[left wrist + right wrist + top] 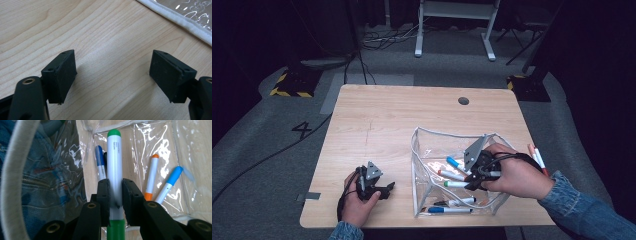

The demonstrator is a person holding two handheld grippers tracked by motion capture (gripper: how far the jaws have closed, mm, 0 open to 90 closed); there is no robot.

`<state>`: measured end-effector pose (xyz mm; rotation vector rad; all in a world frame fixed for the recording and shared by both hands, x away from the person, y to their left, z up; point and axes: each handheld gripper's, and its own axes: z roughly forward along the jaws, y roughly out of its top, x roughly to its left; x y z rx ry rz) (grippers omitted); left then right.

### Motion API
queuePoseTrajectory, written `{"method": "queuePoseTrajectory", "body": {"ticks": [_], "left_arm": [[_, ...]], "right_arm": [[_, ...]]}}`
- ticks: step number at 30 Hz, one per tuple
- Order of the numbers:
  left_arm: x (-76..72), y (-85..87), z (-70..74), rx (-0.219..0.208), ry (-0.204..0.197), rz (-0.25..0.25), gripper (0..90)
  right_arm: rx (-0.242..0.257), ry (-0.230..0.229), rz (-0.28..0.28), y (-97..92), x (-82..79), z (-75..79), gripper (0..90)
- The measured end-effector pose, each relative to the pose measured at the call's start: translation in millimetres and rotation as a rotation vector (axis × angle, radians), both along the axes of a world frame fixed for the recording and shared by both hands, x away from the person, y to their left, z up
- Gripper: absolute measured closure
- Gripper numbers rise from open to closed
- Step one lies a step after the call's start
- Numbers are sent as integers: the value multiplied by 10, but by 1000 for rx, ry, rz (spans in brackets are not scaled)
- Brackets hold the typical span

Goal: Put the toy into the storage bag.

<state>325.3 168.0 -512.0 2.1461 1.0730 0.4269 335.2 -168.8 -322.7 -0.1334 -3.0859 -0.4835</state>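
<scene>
Right claw is clamped on a green marker, jaws pressing its white barrel from both sides, the green cap pointing away from the camera and the green tail end sticking out below the jaws. In the high view the right claw sits inside the open top of a clear pouch, with the green marker lying roughly level above the pouch floor, cap toward the person's left. Other markers lie loose in the pouch: an orange one and a light-blue one to the right of the held marker in the right gripper view, a dark-blue one just to its left, partly behind it. The high view shows further markers near the pouch's near wall, one blue. Two more markers lie on the bench beyond the right hand, outside the pouch. Left claw stands with jaws apart, nothing between them, resting low over bare bench wood, the white-edged pouch rim near its upper right. In the high view the left claw lies well apart from the pouch, held by the left hand.
</scene>
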Motion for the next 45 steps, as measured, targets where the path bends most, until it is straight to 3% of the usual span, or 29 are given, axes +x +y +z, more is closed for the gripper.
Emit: {"method": "queuePoseTrajectory", "body": {"ticks": [8, 22, 27, 39, 45], "left_arm": [[0, 0, 0, 0, 0, 0, 219], [0, 0, 0, 0, 0, 0, 219], [-1, 0, 0, 0, 0, 0, 219], [0, -1, 0, -1, 0, 1, 219], [0, 0, 0, 0, 0, 0, 219]], "right_arm": [[-75, 14, 63, 173, -7, -194, 769], [-219, -9, 134, 380, -44, -307, 769], [-229, 6, 155, 460, -44, -409, 768], [-227, 56, 128, 524, 67, -603, 768], [-207, 123, 89, 531, 142, -730, 768]]}}
